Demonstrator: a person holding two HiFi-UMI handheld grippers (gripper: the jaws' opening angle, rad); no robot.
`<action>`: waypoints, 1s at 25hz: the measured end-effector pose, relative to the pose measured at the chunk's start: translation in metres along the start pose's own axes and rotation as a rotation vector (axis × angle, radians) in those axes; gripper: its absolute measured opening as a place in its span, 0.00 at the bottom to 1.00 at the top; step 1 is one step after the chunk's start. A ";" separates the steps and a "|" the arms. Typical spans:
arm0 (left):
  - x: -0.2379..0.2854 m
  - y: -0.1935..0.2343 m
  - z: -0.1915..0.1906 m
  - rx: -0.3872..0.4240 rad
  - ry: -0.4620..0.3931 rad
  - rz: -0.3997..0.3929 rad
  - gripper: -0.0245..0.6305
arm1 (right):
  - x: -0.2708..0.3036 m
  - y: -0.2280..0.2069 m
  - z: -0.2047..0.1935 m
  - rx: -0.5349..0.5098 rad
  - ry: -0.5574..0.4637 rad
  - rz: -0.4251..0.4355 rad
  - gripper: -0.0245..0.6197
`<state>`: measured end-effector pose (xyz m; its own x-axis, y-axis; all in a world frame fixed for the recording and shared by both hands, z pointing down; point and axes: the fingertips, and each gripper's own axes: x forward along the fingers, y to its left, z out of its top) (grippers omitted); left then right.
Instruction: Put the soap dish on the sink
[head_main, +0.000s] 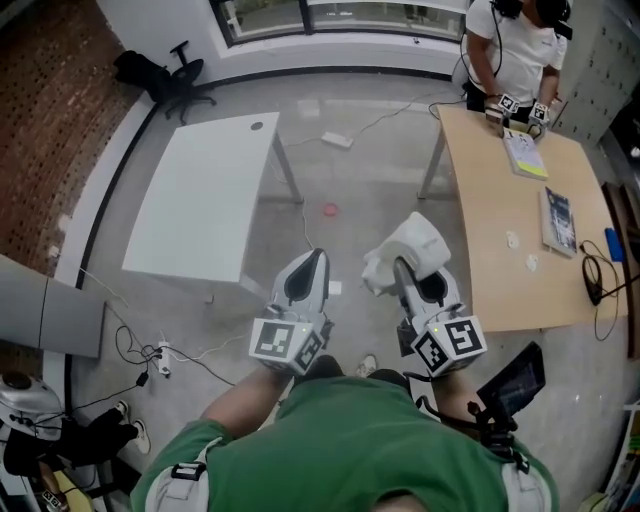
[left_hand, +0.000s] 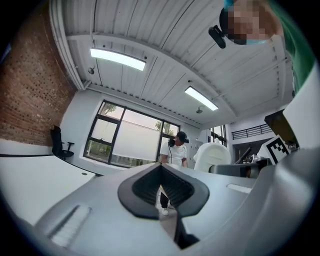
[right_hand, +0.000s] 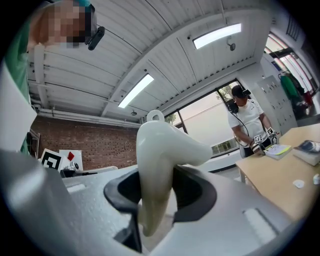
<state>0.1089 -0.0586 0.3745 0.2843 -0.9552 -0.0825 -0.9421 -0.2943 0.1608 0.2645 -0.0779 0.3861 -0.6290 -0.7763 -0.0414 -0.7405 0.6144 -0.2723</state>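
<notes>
I've got the right hand-held gripper clamped on the white soap dish. The dish pokes up out of the jaws, held over the floor just left of the wooden desk. The left hand-held gripper is pinched closed on nothing, a bit further left of that desk.

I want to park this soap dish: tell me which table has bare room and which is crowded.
The white table is bare nearly all over. The wooden table is free along its left side; books, a cable and small bits crowd its right edge.
</notes>
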 end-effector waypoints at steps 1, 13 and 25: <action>0.004 -0.001 -0.001 0.004 0.000 0.009 0.05 | 0.003 -0.005 0.000 0.002 0.002 0.007 0.26; 0.057 0.033 -0.008 -0.021 -0.018 0.025 0.05 | 0.069 -0.031 -0.002 0.003 0.037 0.047 0.26; 0.127 0.113 0.005 -0.059 -0.039 -0.041 0.05 | 0.173 -0.034 0.004 -0.034 0.035 -0.005 0.26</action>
<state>0.0377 -0.2135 0.3773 0.3137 -0.9408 -0.1282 -0.9176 -0.3351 0.2139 0.1823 -0.2336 0.3844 -0.6329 -0.7742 -0.0064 -0.7508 0.6157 -0.2391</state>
